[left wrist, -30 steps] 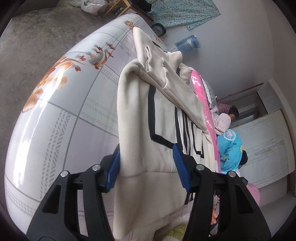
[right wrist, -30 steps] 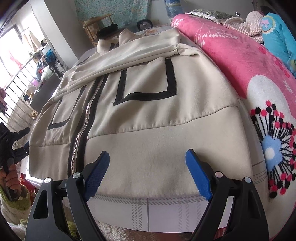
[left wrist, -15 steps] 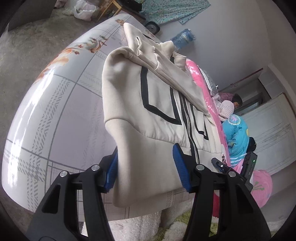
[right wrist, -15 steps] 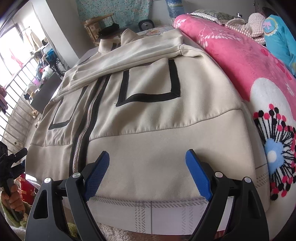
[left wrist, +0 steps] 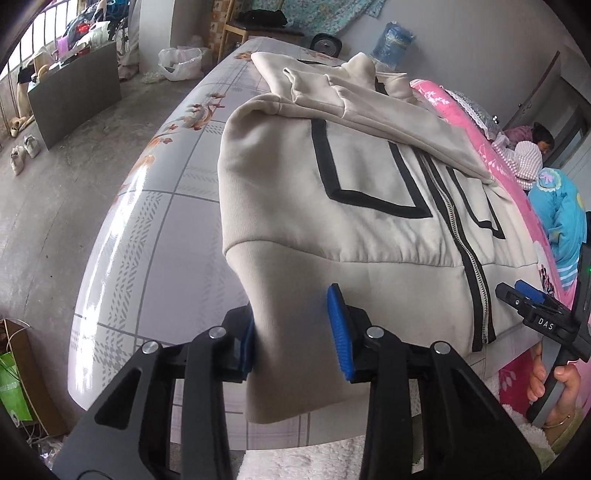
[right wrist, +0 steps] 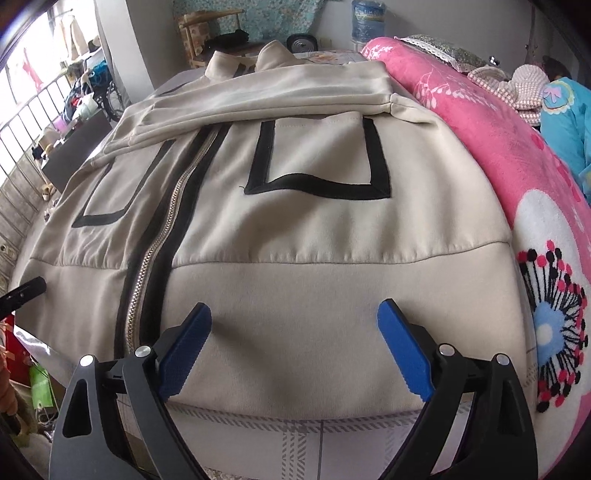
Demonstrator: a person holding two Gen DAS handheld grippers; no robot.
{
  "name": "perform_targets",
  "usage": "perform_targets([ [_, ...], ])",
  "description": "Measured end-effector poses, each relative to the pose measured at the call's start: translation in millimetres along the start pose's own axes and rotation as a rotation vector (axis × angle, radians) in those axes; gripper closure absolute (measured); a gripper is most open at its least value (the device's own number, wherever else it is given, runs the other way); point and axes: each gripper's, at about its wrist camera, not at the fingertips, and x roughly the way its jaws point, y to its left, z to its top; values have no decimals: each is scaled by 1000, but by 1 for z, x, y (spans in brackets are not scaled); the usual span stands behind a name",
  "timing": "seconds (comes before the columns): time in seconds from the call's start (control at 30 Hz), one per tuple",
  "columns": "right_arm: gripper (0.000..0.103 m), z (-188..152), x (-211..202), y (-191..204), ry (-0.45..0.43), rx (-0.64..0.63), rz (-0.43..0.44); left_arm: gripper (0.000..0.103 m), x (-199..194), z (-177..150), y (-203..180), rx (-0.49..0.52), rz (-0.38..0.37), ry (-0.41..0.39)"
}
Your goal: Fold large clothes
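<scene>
A big cream jacket (right wrist: 295, 229) with black lines and a zipper lies spread on the bed (left wrist: 155, 229), which has a pale sheet with flowers on it. One sleeve is folded across the chest at 12 o'clock. The left gripper (left wrist: 295, 332) has just been closing its jaws, and they now pinch the jacket's bottom corner, which hangs over the bed's edge. The right gripper (right wrist: 295, 347) has just been opening its jaws; they stand wide apart over the bottom band and hold nothing. A thick pink blanket (right wrist: 517, 155) lies right beside the jacket at 3 o'clock (it touches the jacket's edge). In the left wrist view a person's hand (left wrist: 554, 391) holds the other gripper's handle at 4 o'clock. A blue water jug (left wrist: 395, 44) stands past the bed at 1 o'clock, a wooden chair (left wrist: 251, 26) at 12, and a white plastic bag (left wrist: 181, 62) sits on the floor at 11.
</scene>
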Motion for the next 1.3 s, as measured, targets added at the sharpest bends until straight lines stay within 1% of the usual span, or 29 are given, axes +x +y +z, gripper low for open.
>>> perform_targets([
  [0.03, 7, -1, 1, 3, 4, -14, -9, 71, 0, 1, 0, 1, 4, 0],
  [0.1, 6, -3, 2, 7, 1, -38, -32, 72, 1, 2, -1, 6, 12, 2],
  [0.2, 6, -4, 3, 4, -6, -17, -22, 72, 1, 1, -4, 23, 33, 5],
  [0.3, 6, -5, 3, 4, -15, -25, -23, 72, 2, 0, -9, 43, 56, 5],
  [0.4, 6, -4, 3, 4, -5, -22, -17, 72, 2, -1, -11, 52, 68, 5],
  [0.57, 6, -4, 3, 5, 5, -13, -27, 72, 2, 0, -11, 53, 70, 6],
  [0.77, 6, -7, 2, 5, -13, -7, -31, 72, 2, 0, -11, 53, 71, 7],
  [1.03, 6, -5, 2, 4, 11, 2, -33, 72, 4, 1, -12, 61, 76, 16],
  [1.3, 6, -4, 3, 4, 15, 14, -37, 72, 4, 2, -14, 64, 87, 17],
])
